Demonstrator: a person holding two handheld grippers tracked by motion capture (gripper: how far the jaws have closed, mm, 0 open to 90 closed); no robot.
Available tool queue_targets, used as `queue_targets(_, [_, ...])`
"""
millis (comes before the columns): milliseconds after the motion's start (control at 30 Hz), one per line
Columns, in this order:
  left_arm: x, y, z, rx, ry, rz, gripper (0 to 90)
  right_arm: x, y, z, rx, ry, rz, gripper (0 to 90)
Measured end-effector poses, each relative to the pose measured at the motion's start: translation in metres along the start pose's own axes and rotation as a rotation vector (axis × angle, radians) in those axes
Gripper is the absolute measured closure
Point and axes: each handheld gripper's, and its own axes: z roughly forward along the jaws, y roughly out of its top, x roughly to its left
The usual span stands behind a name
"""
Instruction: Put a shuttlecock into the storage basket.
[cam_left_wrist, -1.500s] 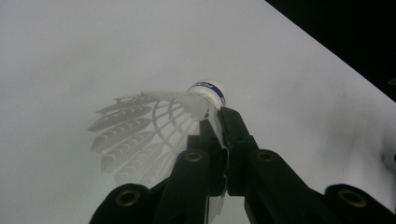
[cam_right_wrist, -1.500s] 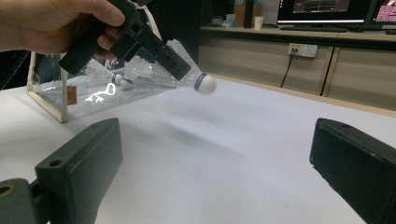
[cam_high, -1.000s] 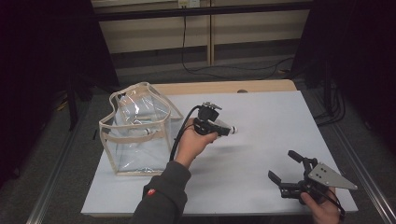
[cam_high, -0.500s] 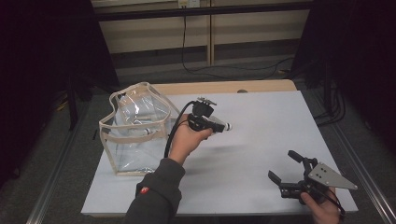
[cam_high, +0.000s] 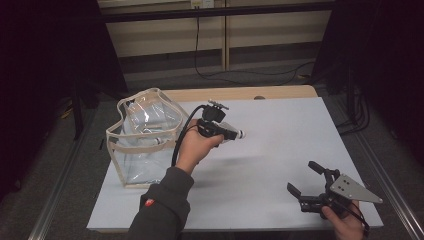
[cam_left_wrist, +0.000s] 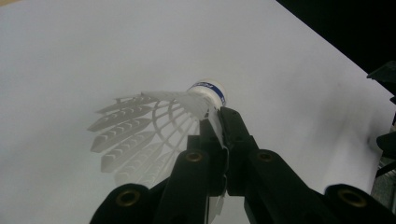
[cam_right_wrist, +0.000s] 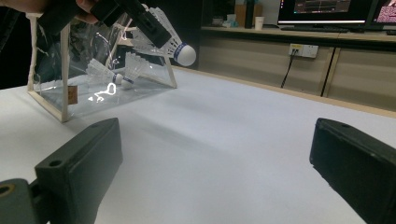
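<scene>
My left gripper (cam_high: 226, 133) hangs above the white table, shut on the skirt of a white shuttlecock (cam_left_wrist: 154, 126) whose cork with a blue band (cam_left_wrist: 210, 91) points away from me. That shuttlecock (cam_right_wrist: 170, 44) also shows in the right gripper view, held in the air just right of the clear bag (cam_high: 145, 135). The bag has cream edging and two more shuttlecocks (cam_right_wrist: 109, 72) lie inside it. Near the table's front right corner my right gripper (cam_high: 309, 181) stands open with nothing between its jaws.
The white board (cam_high: 280, 135) covers the table, with a wooden strip (cam_high: 240, 93) along its far edge. Cables run over the floor behind. A shelf with monitors (cam_right_wrist: 327, 9) stands beyond the table in the right gripper view.
My left gripper has risen a little and moved left toward the bag with the shuttlecock. The right gripper has kept still.
</scene>
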Motion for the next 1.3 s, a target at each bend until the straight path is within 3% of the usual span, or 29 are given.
queue_targets(867, [0.003,0.006,-0.018,0.005,0.022,-0.024,89.4,-0.001,-0.001,0.003,-0.003,0.0,0.0,2.3])
queue_targets(1300, [0.004,0.012,-0.03,0.018,0.03,-0.017,89.3,-0.001,-0.001,0.003,-0.003,0.001,0.0,2.3])
